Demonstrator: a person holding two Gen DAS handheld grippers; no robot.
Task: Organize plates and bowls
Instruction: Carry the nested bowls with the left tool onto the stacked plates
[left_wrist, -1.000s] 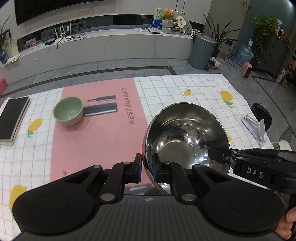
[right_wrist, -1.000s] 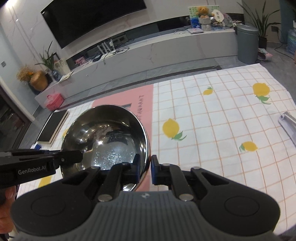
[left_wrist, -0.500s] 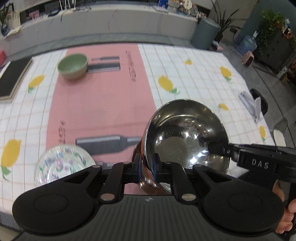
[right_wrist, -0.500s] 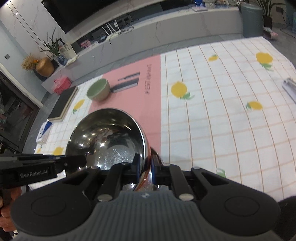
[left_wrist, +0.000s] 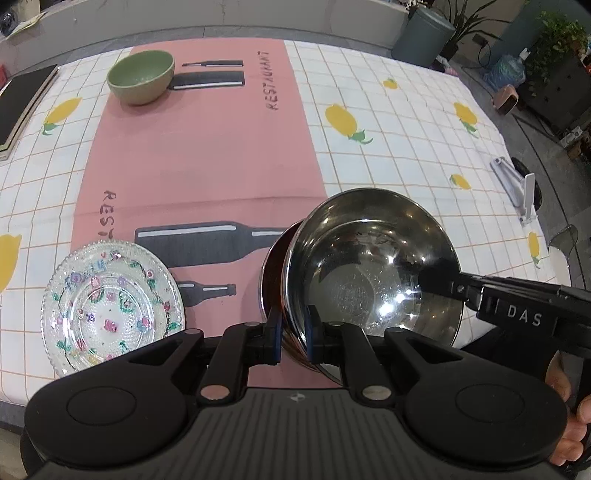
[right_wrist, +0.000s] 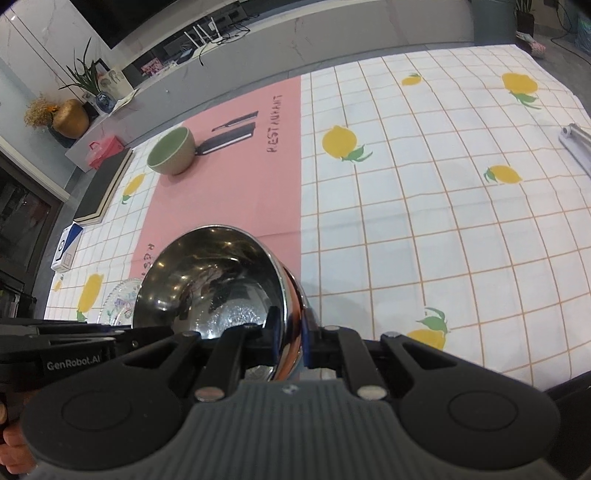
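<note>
1. The steel bowl (left_wrist: 373, 266) hangs over the near part of the pink runner (left_wrist: 207, 147), close to the table's near edge; the left gripper (left_wrist: 293, 339) is clamped on its near rim, the right gripper (right_wrist: 291, 334) on the opposite rim.
2. The glass plate (left_wrist: 110, 306) lies just left of the bowl, apart from it, near the front edge.
3. The green bowl (left_wrist: 142, 75) sits well away at the runner's far end, beside a dark book (left_wrist: 22, 99).
4. The checked cloth (right_wrist: 424, 206) to the right is bare up to a grey bracket (left_wrist: 515, 184) at its edge.
</note>
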